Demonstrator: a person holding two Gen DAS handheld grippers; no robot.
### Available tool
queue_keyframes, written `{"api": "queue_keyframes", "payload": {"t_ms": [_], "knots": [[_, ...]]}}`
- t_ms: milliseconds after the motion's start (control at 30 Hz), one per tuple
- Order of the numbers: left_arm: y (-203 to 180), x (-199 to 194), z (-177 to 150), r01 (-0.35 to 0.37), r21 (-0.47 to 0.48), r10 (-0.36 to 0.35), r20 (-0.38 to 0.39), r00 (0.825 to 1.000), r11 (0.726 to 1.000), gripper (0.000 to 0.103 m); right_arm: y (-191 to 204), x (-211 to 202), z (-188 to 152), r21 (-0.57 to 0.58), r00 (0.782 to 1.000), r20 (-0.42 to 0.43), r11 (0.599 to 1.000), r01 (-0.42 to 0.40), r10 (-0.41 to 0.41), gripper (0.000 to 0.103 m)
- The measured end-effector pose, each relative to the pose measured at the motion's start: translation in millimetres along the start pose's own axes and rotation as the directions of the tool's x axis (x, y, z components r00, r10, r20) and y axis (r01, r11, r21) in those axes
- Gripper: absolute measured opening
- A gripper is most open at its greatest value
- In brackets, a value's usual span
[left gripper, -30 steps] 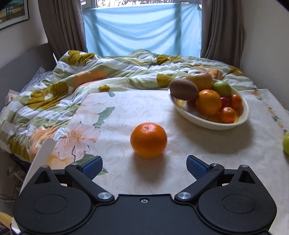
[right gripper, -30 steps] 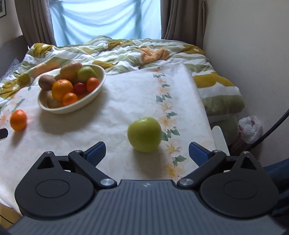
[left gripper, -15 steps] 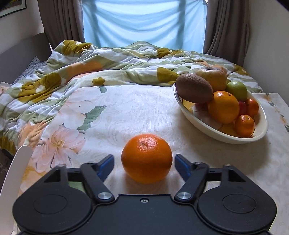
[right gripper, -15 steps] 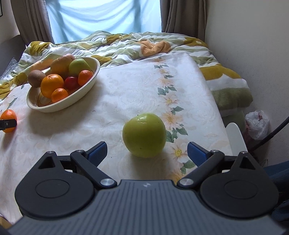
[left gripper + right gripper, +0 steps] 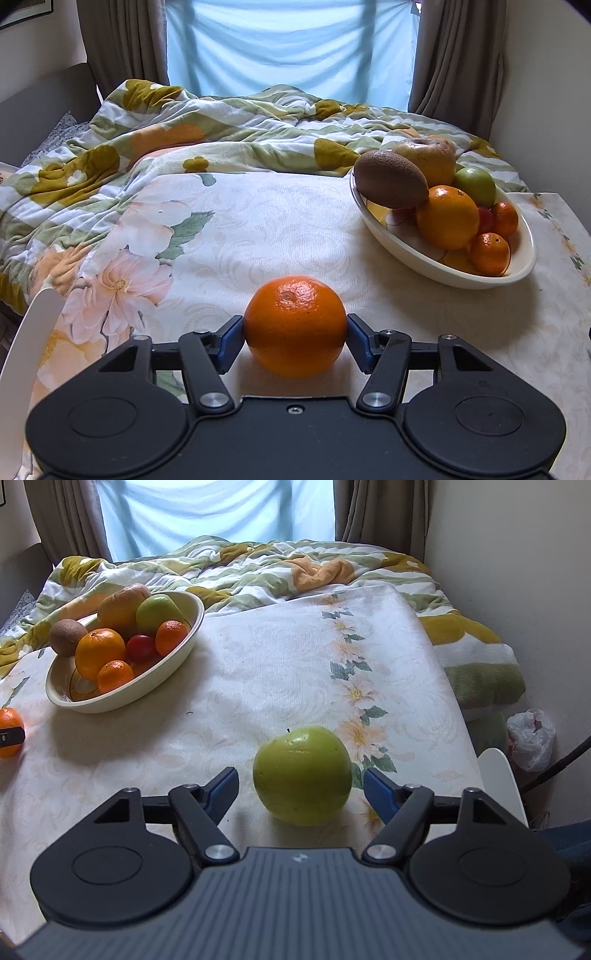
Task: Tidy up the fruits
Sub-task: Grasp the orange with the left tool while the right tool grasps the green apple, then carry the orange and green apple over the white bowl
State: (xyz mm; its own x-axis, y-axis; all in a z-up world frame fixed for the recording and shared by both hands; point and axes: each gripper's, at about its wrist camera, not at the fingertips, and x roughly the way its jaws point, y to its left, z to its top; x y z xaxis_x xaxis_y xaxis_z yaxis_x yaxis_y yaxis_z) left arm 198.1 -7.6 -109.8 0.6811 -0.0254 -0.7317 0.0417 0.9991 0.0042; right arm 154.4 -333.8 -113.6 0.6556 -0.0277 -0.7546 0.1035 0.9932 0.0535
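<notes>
Two loose fruits lie on the floral-clothed counter [image 5: 280,229], one between the fingers of each gripper. The left gripper [image 5: 294,334] has just been closing, and its blue pads now press both flanks of the round glossy orange [image 5: 294,325], which sits on the cloth with its navel dimple tipped up and slightly away from the gripper; being nearly a ball, it has no clear long axis. The right gripper [image 5: 301,788] has also just been closing, yet a gap shows on either side of the smooth green apple [image 5: 302,775], so it is not gripped. The apple's short stem points up and away to the gripper's left.

Ahead and to the right of the left gripper stands the cream oval bowl [image 5: 417,254] heaped with fruit, its long axis running away to the right. The right wrist view shows that bowl ahead-left, and at its left edge the orange with a dark fingertip across it. Only this view shows the white plastic bag [image 5: 532,738] beyond the counter's right edge.
</notes>
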Motion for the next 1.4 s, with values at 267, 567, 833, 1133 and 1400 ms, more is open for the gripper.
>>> {"api": "queue_keyframes", "payload": {"t_ms": [267, 567, 833, 1133, 1400], "knots": [[-3.2, -16.3, -3.2, 0.011, -0.005, -0.011, 0.016, 1.000, 1.000, 0.063, 0.5, 1.9, 3.3, -0.011, 1.000, -0.018, 1.000, 0.013, -0.013, 0.070], [-15.9, -56.9, 0.1, 0.030, -0.015, -0.029, 0.052, 0.998, 0.999, 0.063, 4.0, -23.6, 8.6, -0.027, 1.000, 0.000, 0.999, -0.029, 0.029, 0.070], [-33.4, -100.5, 11.3, 0.049, -0.020, -0.047, 0.087, 0.995, 0.999, 0.063, 9.9, -59.3, 22.9, -0.050, 0.997, 0.020, 0.996, -0.077, 0.078, 0.070], [-48.3, -125.3, 31.6, 0.062, -0.022, -0.059, 0.132, 0.989, 0.998, 0.063, 17.6, -88.9, 48.7, -0.087, 0.989, 0.039, 0.987, -0.136, 0.139, 0.070], [-57.7, -112.3, 49.3, 0.085, 0.016, -0.086, 0.139, 0.987, 0.996, 0.063, 33.3, -89.3, 73.4, -0.139, 0.982, 0.065, 0.976, -0.169, 0.179, 0.070]]}}
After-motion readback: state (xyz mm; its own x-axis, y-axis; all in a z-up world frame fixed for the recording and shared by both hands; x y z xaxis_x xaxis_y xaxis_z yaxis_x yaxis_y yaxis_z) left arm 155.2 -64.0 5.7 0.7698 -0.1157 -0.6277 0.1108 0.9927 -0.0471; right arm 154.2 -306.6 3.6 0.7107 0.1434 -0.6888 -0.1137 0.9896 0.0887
